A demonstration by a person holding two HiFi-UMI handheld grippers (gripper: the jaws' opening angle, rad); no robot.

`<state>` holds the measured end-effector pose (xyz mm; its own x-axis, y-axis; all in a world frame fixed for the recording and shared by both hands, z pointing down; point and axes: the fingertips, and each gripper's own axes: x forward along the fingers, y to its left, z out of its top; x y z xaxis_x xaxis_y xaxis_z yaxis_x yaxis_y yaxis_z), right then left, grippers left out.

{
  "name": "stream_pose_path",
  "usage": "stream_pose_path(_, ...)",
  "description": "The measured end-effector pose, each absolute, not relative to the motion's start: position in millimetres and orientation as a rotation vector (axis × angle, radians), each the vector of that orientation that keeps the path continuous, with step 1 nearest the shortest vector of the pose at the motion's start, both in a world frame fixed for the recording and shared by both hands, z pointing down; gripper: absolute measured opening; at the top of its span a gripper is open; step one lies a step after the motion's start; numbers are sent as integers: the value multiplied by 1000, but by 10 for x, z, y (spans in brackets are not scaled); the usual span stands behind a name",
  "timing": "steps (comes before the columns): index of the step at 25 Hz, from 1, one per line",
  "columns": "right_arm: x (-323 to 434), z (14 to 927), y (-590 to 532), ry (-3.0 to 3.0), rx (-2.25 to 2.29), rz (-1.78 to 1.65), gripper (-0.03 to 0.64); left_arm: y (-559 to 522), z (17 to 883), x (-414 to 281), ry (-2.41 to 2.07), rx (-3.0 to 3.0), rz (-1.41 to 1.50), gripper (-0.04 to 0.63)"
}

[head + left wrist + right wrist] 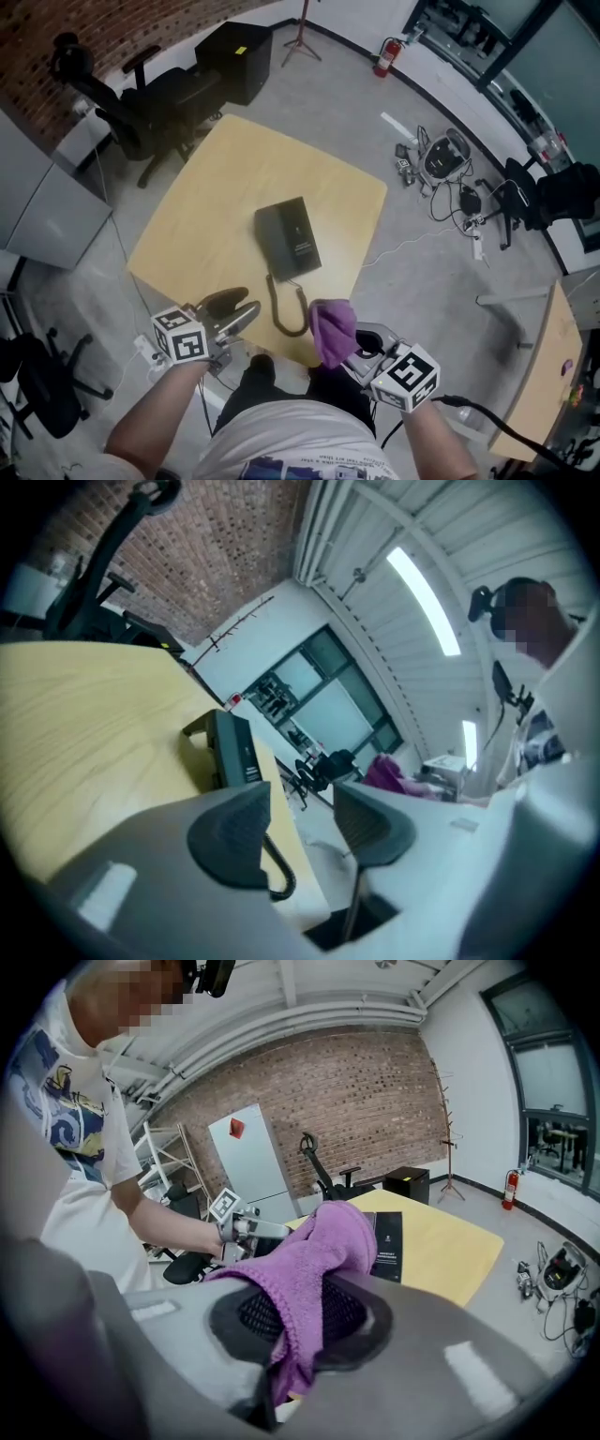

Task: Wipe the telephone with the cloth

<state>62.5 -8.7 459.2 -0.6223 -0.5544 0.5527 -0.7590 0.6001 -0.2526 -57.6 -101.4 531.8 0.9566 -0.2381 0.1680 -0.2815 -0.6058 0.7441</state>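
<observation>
Right gripper (361, 349) pinching purple cloth (333, 330): soft terry, bunched, hanging over counter (197, 216) near edge. Phone (288, 239) mid-counter, just ahead of cloth, long axis running near edge to far edge. Black matte slab, coiled cord (286, 314) trailing toward near edge. Left gripper (236, 315) spread, empty, about equally near.

Yellow table (187, 234), black office chair (159, 103), red extinguisher (385, 54)

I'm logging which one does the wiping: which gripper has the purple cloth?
The right gripper, shut on the purple cloth; the left gripper is open with nothing between its jaws.
</observation>
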Motion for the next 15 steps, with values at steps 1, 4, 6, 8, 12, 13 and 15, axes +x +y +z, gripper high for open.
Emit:
stream_pose_path(1, 619, 4590, -52, -2414, 1041, 655, 43, -886, 5234, -550, -340, 2290, 93, 199)
stream_pose_path(4, 626, 4518, 19, -2446, 1026, 612, 43, -539, 4964, -477, -303, 2407, 157, 155)
stream_pose_path(6, 676, 4467, 62, -2475, 1023, 574, 43, -349, 4824, -418, -321, 2475, 197, 119)
stream_pose_path(8, 764, 4434, 158, -2498, 1009, 541, 43, -140, 4728, -311, -360, 2519, 232, 30)
stream_pose_path(12, 984, 4395, 513, -2536, 960, 475, 43, 428, 4519, 32, -407, 2518, 206, 3)
stream_pose_path(13, 1031, 4395, 604, -2548, 949, 465, 43, 576, 4470, 116, -414, 2518, 200, 3)
stream_pose_path(15, 1098, 4416, 780, -2568, 921, 456, 43, 853, 4384, 242, -433, 2515, 186, 3)
